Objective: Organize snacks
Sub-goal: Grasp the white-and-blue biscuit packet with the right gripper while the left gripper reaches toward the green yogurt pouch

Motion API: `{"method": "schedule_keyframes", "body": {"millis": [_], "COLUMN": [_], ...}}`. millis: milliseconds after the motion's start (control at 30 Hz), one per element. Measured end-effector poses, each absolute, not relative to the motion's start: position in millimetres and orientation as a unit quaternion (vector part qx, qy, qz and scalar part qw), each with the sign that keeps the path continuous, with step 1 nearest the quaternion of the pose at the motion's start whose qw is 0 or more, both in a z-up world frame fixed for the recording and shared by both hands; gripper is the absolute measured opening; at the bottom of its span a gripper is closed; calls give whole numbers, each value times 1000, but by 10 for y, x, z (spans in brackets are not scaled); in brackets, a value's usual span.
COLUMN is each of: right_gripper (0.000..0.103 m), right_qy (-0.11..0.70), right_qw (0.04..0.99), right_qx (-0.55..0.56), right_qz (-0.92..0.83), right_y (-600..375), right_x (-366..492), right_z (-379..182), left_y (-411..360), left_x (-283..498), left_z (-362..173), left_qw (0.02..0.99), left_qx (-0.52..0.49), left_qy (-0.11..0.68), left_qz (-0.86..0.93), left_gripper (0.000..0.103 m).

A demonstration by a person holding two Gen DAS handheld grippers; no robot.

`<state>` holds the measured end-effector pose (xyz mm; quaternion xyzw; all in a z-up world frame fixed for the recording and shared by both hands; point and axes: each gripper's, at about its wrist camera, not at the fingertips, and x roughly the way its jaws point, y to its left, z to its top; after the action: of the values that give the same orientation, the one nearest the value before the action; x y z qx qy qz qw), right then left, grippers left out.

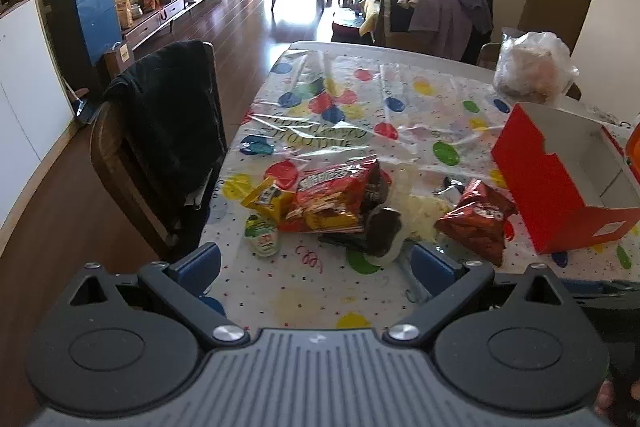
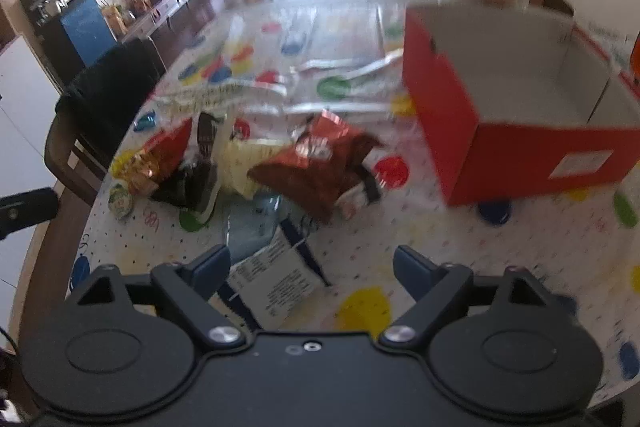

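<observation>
A pile of snack packs lies on the dotted tablecloth (image 1: 304,291): a big red and gold bag (image 1: 336,193), a yellow pack (image 1: 266,197), a small green and white cup (image 1: 262,235), a dark brown pack (image 1: 380,229) and a red chip bag (image 1: 476,217). An open red box (image 1: 560,183) stands to the right, its white inside showing. My left gripper (image 1: 316,261) is open and empty, short of the pile. My right gripper (image 2: 312,265) is open above a white and dark packet (image 2: 276,281). The red chip bag (image 2: 316,163) and the red box (image 2: 508,107) lie ahead of it.
A wooden chair with a black garment (image 1: 160,143) stands at the table's left edge. A clear plastic bag with something pale inside (image 1: 532,67) sits at the far right of the table. Behind lie a living room, a sofa with clothes and a TV bench.
</observation>
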<state>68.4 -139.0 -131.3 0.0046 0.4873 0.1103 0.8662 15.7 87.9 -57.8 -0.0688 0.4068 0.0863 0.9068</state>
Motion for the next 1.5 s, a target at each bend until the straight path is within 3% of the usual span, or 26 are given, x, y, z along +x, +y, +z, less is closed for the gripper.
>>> {"method": "schedule_keyframes", "body": {"millis": [367, 633, 800, 1167, 1433, 1500], "right_gripper": [79, 68, 50, 46, 46, 46], "right_qy": [595, 608, 603, 572, 534, 531], "right_qw": [779, 768, 770, 803, 830, 832], "right_qx": [193, 201, 208, 160, 155, 155], "right_qz": [29, 14, 13, 48, 42, 37], "right_y": [-1427, -1367, -1384, -1464, -1720, -1775], "right_x": [1031, 1038, 1065, 1020, 965, 950], "right_z": [-1745, -1856, -1865, -1705, -1447, -1426], "left_y": [1062, 1145, 1237, 1535, 1621, 1602], "left_x": [233, 240, 280, 574, 971, 1024], "left_z": [-602, -638, -668, -903, -1466, -1570], "left_qw": [901, 898, 894, 883, 850, 848], "left_qx": [-80, -85, -92, -123, -94, -86], "left_qy": [414, 419, 423, 436, 493, 502], "left_qz": [99, 106, 112, 124, 157, 149], "left_gripper": [102, 102, 102, 101, 76, 75]}}
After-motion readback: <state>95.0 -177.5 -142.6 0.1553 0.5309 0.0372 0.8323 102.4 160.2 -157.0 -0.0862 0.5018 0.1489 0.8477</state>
